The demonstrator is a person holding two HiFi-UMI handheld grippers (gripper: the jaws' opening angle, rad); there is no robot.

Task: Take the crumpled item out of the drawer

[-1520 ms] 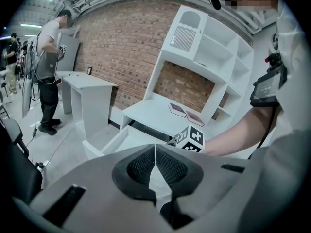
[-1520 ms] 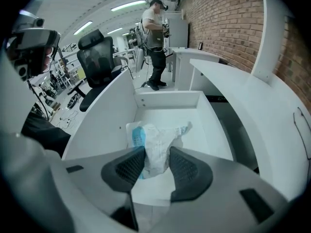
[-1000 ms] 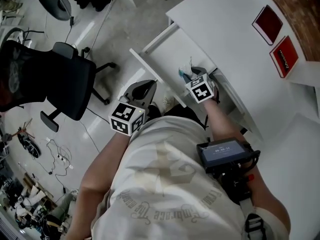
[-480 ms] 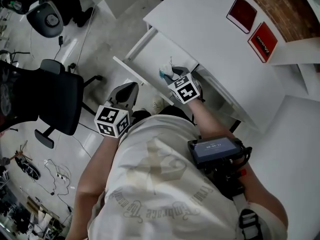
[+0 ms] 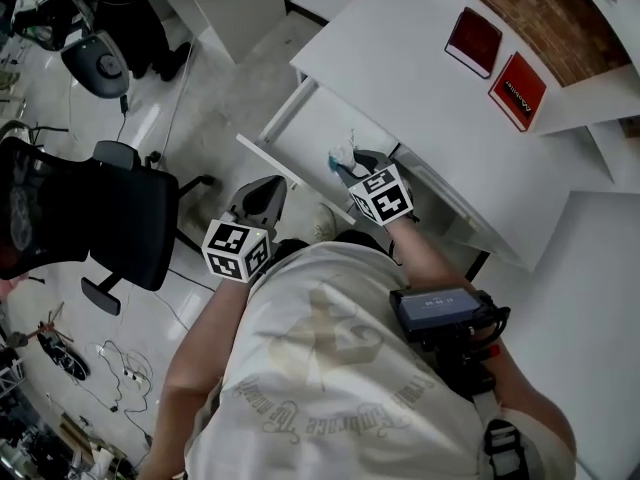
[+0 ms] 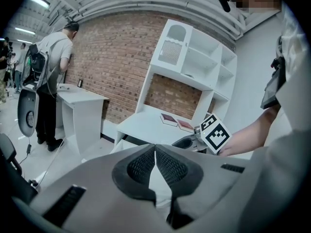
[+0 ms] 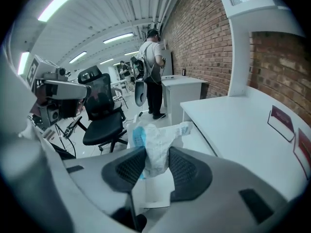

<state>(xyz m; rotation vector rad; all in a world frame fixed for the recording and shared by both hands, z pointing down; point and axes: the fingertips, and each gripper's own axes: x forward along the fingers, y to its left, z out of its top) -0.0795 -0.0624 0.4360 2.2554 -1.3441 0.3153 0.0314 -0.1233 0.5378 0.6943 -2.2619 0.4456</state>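
Slippage is the main worry. The right gripper (image 7: 154, 165) has its jaws clamped on the wad (image 7: 156, 144), a white crumpled thing with a blue patch. The pads bite only its lower part, and most of it sticks out past the tips. It hangs above the open drawer (image 5: 310, 123), seemingly clear of the bottom, near the front edge. A loose, springy wad could ease out of the pads and drop back in, or fall to the floor past the front. A stray tail could also catch on the desk (image 5: 420, 78) edge if carried that way. The left gripper (image 5: 262, 196), jaws together on nothing, hangs by the drawer front, near enough to bump it.
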